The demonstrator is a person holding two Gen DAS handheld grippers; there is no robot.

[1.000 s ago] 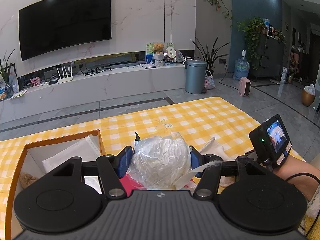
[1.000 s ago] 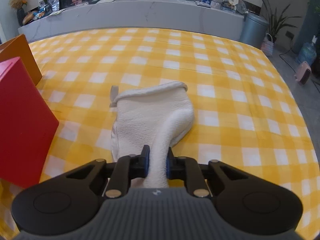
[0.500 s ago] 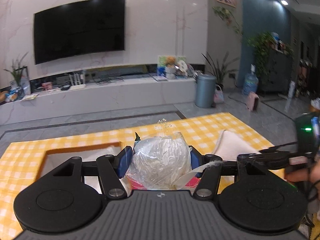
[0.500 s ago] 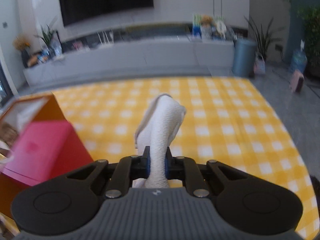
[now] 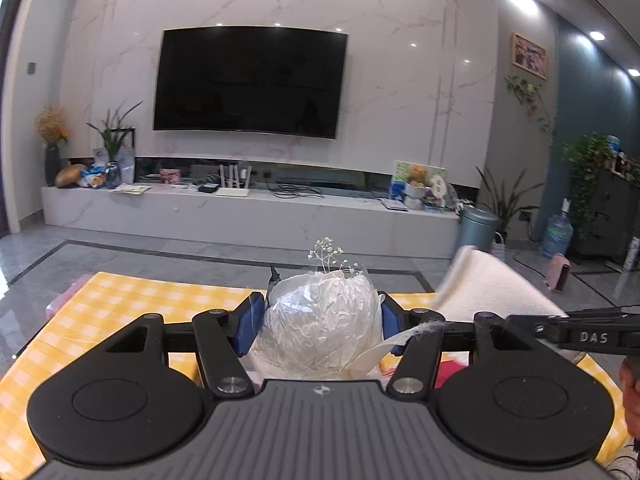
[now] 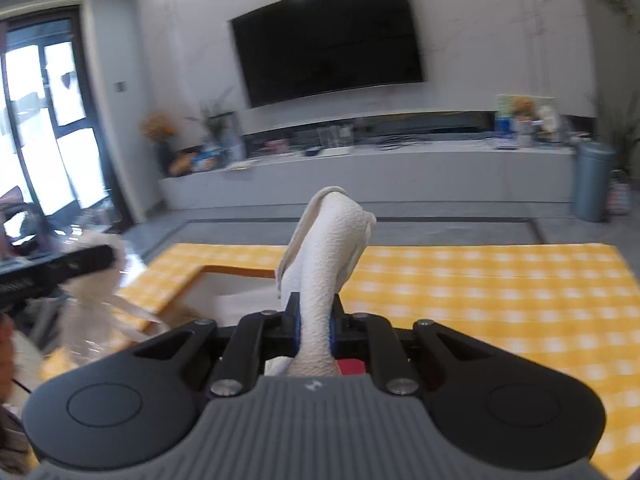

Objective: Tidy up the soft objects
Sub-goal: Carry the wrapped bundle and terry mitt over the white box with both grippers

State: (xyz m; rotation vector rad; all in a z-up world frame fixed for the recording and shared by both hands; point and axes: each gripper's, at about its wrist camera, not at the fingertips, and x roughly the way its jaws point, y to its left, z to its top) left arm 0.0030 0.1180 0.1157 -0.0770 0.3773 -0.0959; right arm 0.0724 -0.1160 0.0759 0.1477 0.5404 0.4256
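Observation:
My left gripper point(image 5: 318, 318) is shut on a white flower bundle wrapped in clear plastic point(image 5: 320, 320), with small white dried flowers sticking up, held above the yellow checked tablecloth point(image 5: 132, 300). My right gripper point(image 6: 314, 322) is shut on a white towel point(image 6: 328, 248), which stands up from the jaws, lifted off the table. The towel also shows in the left wrist view point(image 5: 488, 284), beside the right gripper's arm. The bundle appears blurred at the left in the right wrist view point(image 6: 92, 308).
An open orange box with a white lining point(image 6: 236, 292) lies on the table ahead of the right gripper. A red box point(image 6: 352, 366) shows just under its jaws. Beyond the table are grey floor, a TV console point(image 5: 248, 208) and a grey bin point(image 5: 478, 228).
Both grippers have risen and tilted up. The towel has been lifted off the table and carried left, toward the orange box and the left gripper. The bundle stays clamped.

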